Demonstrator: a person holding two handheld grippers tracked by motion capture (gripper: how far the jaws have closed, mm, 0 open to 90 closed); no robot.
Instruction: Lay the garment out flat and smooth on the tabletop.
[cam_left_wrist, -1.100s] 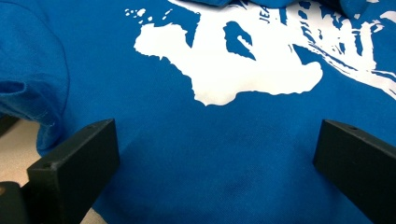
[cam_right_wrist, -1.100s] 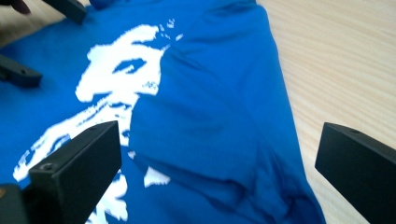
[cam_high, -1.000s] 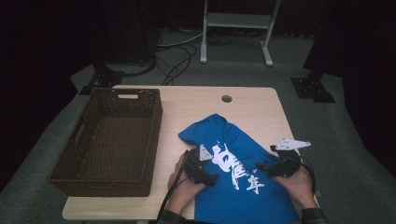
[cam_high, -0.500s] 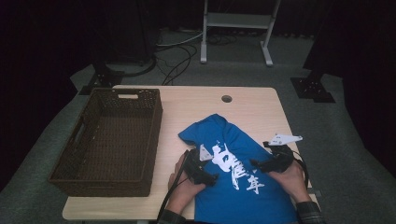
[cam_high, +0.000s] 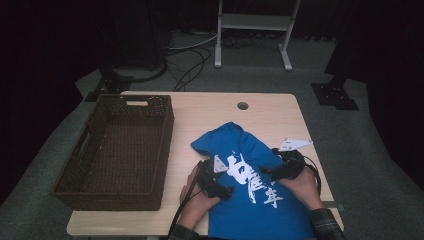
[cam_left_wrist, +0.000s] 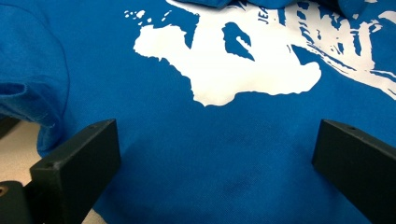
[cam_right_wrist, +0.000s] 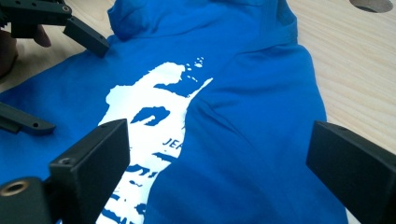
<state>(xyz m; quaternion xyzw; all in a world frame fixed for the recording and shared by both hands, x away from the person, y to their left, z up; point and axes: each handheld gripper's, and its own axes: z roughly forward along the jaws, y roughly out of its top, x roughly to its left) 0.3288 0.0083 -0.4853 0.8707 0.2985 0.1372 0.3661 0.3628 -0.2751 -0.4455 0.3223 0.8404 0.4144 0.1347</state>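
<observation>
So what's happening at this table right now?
A person is working on a blue T-shirt with white print, spread on a wooden table. The left gripper and right gripper both sit over the cloth with jaws open, gripping nothing yet. A brown wicker basket stands to the left.

Black jaws, plaid sleeve (cam_high: 327, 225)

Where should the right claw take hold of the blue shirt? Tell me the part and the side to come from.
Probably the folded-over right edge of the blue shirt, coming in from the right over bare table. The fold there makes a thicker raised ridge, easier to pinch than the flat printed middle. The right claw stands open above it, holding nothing.
</observation>
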